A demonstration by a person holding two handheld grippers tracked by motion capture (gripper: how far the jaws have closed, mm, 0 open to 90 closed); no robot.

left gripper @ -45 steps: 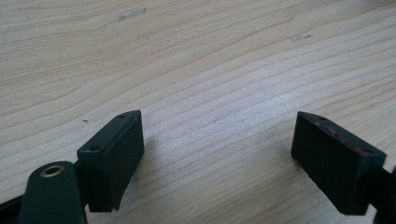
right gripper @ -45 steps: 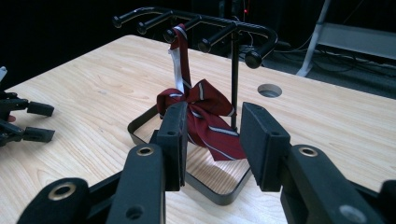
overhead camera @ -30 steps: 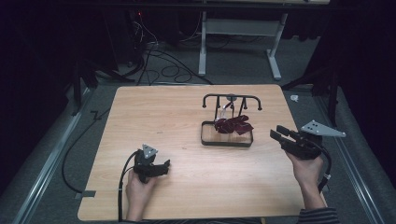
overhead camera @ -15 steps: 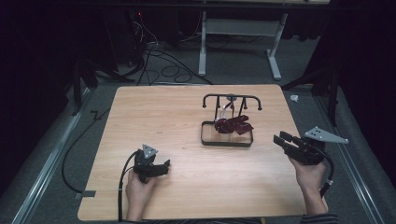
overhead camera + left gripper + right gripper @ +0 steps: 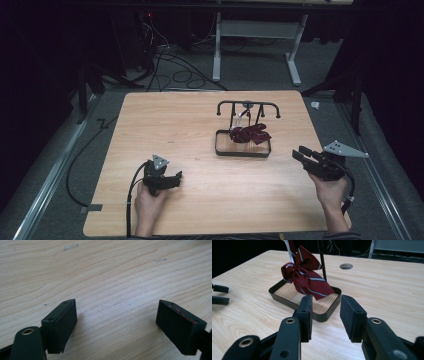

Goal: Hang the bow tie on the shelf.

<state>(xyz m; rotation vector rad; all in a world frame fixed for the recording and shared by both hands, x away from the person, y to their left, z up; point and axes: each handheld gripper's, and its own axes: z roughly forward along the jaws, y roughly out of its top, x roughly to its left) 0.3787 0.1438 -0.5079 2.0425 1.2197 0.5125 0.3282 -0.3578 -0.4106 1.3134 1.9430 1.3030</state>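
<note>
A dark red striped tie (image 5: pixel 250 134) hangs from a black rack (image 5: pixel 248 105) and bunches down into the rack's black tray (image 5: pixel 243 151), which stands right of the tabletop's (image 5: pixel 200 130) middle. In the right tool's view the tie (image 5: pixel 305 277) sits knotted in a lump, one end draped over the tray's (image 5: pixel 287 301) near rim; its upper part is cut off at the frame's top, so how it is fastened to the rack cannot be made out.

The right tool (image 5: pixel 303 155) is held off to the right of the tray, near the tabletop's edge, pointing toward the tray. Its jaws stand apart with nothing between them, and the tray's corner shows through the gap (image 5: pixel 325 315). At that view's left edge sit two black tips, cut off by the frame.

The left tool (image 5: pixel 176 177) rests well to the left of the tray, near the front edge. Its jaws are spread wide over bare wood (image 5: pixel 117 315), gripping nothing. The person's arms are cut off at the bottom of the high view.
</note>
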